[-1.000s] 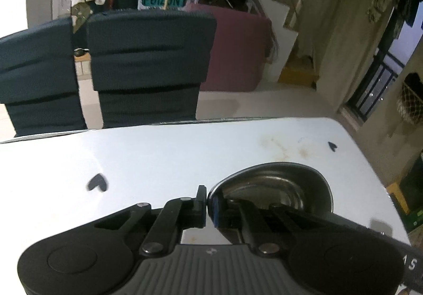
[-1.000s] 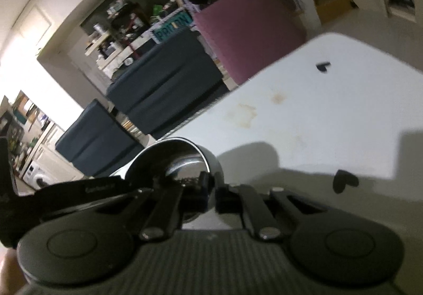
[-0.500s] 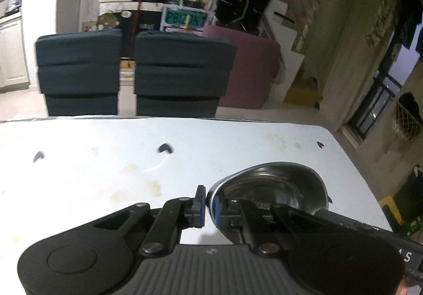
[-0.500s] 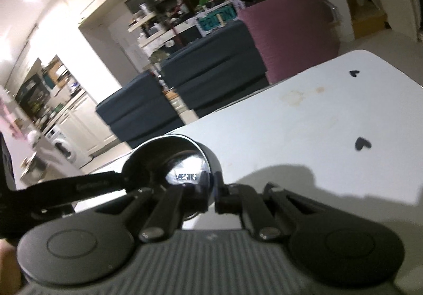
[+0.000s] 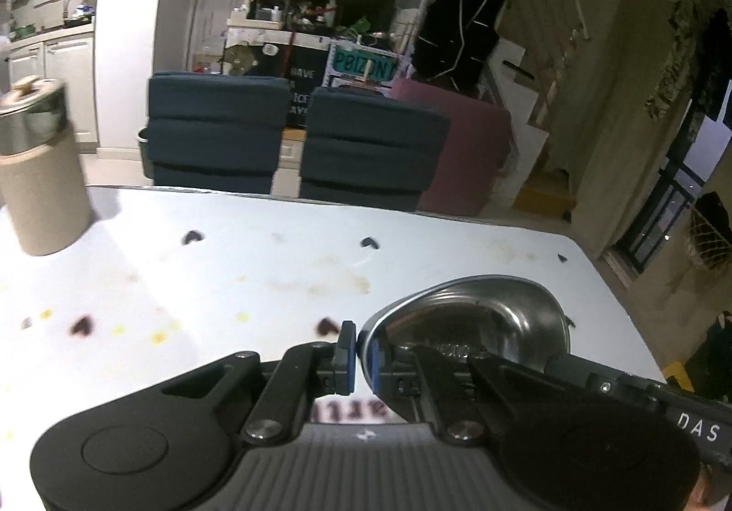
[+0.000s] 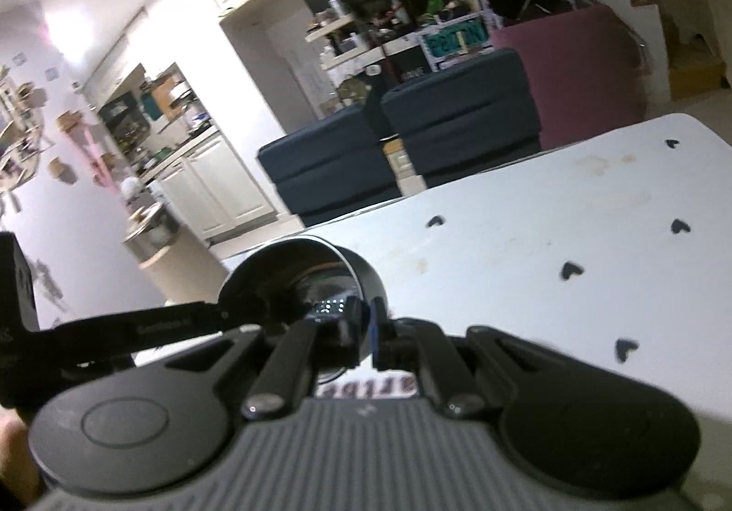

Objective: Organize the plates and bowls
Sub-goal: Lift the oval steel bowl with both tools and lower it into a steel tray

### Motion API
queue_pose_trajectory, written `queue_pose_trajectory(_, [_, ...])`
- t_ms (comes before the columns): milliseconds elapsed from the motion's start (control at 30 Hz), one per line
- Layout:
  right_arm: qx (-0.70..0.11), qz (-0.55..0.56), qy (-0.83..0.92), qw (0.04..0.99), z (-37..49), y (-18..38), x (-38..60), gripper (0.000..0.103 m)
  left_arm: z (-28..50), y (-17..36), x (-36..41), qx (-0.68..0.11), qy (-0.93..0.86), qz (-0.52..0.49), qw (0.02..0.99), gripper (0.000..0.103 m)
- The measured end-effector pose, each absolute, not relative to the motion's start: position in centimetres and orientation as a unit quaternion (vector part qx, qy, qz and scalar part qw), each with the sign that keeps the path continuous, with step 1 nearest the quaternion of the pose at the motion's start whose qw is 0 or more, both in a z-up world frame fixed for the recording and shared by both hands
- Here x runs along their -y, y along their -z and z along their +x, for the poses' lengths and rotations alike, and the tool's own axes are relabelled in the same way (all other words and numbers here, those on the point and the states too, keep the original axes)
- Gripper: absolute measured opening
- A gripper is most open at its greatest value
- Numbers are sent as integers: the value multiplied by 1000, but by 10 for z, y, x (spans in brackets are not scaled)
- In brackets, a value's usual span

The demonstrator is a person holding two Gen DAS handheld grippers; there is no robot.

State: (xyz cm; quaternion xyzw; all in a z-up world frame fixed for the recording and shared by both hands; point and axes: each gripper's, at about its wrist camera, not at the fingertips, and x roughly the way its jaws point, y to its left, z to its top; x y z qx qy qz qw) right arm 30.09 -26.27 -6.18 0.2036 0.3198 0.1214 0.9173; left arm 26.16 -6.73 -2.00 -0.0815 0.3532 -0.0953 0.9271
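Observation:
A shiny steel bowl is held between both grippers above the white table. My left gripper is shut on the bowl's left rim, with one blue pad outside and one inside. In the right wrist view the same bowl shows tilted, and my right gripper is shut on its right rim. The other gripper's black arm crosses each view beside the bowl.
A beige canister with a steel lid stands at the table's far left. Small dark heart marks and yellowish stains dot the table top. Two dark blue chairs stand behind the far edge. The table's right edge is close to the bowl.
Both grippers have carried the bowl leftward along the table. The canister and more of the table's left part have come into view. Both grips are unchanged.

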Motion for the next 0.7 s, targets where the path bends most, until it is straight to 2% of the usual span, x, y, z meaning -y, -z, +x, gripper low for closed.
queue_pose_trajectory(700, [-370, 134, -207, 896, 313, 71, 192, 4, 189, 45, -51, -397, 1, -121, 910, 10])
